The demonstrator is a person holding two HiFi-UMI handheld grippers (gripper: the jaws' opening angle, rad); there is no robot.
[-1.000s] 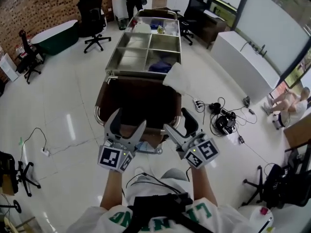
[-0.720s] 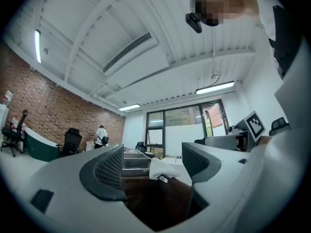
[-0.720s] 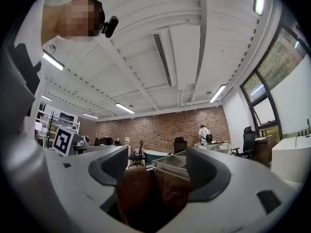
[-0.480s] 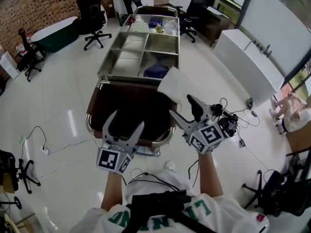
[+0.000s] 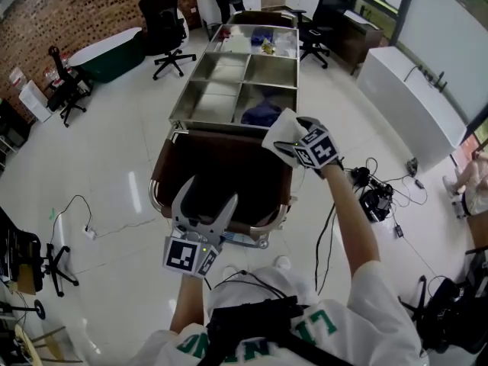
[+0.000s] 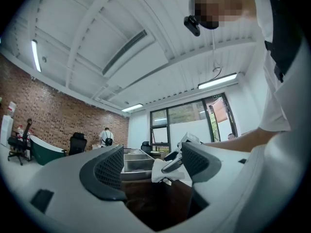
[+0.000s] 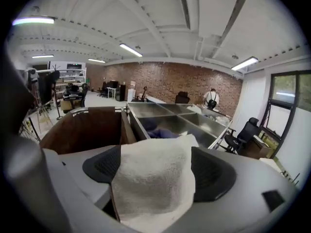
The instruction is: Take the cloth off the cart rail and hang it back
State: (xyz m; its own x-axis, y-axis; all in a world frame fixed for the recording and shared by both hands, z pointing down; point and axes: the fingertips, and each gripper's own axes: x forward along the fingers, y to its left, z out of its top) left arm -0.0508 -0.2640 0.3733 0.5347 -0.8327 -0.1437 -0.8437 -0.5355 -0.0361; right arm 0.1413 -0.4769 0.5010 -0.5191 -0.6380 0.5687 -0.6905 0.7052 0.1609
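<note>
A white cloth (image 5: 280, 128) hangs over the right side rail of the cart (image 5: 177, 117), where the brown bin (image 5: 221, 170) meets the steel compartments. My right gripper (image 5: 293, 138) is stretched forward onto it. In the right gripper view the cloth (image 7: 154, 176) lies between the jaws of the right gripper (image 7: 160, 171), which are opening wide; the pads do not clamp it. My left gripper (image 5: 204, 198) stays close to my body over the cart's near end, open with nothing in it. The left gripper view shows the cloth (image 6: 159, 170) and the right gripper beyond the left gripper (image 6: 153, 166).
The steel compartments hold a dark blue cloth (image 5: 261, 113) and small items at the far end. Office chairs (image 5: 168, 21) and a green tub (image 5: 107, 52) stand at the left. Cables and gear (image 5: 374, 197) lie on the floor at the right, near a white counter (image 5: 404, 97).
My right gripper has travelled from beside my body forward to the white cloth on the rail. The left gripper has barely moved.
</note>
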